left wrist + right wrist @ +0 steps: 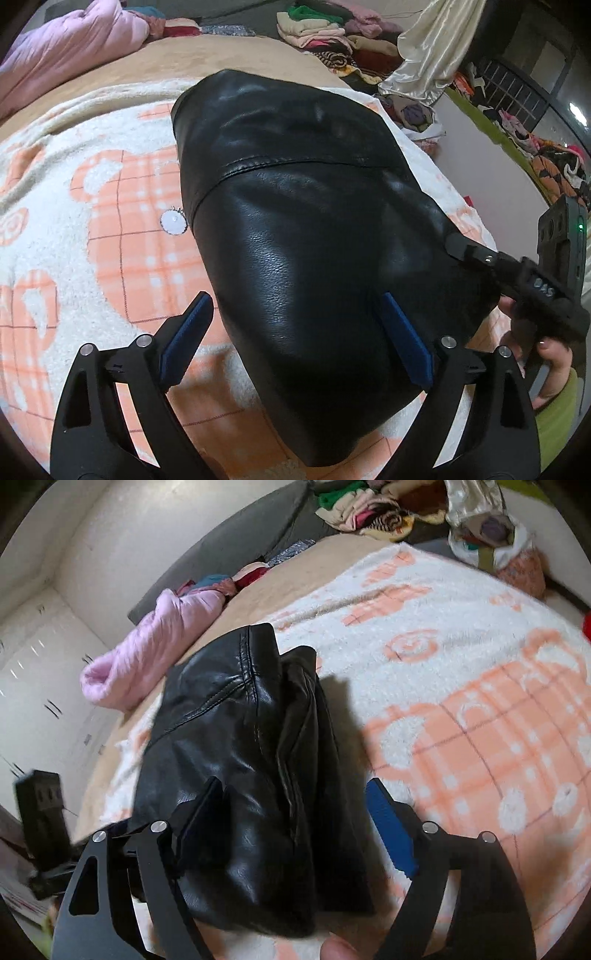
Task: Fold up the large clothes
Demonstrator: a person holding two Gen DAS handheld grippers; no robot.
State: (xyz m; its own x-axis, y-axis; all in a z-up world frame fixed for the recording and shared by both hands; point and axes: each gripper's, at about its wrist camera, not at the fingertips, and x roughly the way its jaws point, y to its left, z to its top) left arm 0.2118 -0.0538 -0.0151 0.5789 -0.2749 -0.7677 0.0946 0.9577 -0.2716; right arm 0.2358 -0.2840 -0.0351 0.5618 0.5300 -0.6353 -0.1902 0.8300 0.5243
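A black leather garment (295, 221) lies folded into a compact bundle on a white and orange fleece blanket (92, 221). My left gripper (295, 325) is open over its near end, with one blue pad beside the garment and the other over it. In the right wrist view the same garment (240, 757) shows its stacked folded edges. My right gripper (295, 812) is open and straddles that near end. The right gripper also shows in the left wrist view (517, 269) at the garment's right edge.
A pink quilted coat (155, 646) lies at the bed's far side. Piles of folded and loose clothes (325, 29) sit beyond the blanket. A cream satin cloth (424, 48) hangs at the right. A white wall (55, 572) borders the bed.
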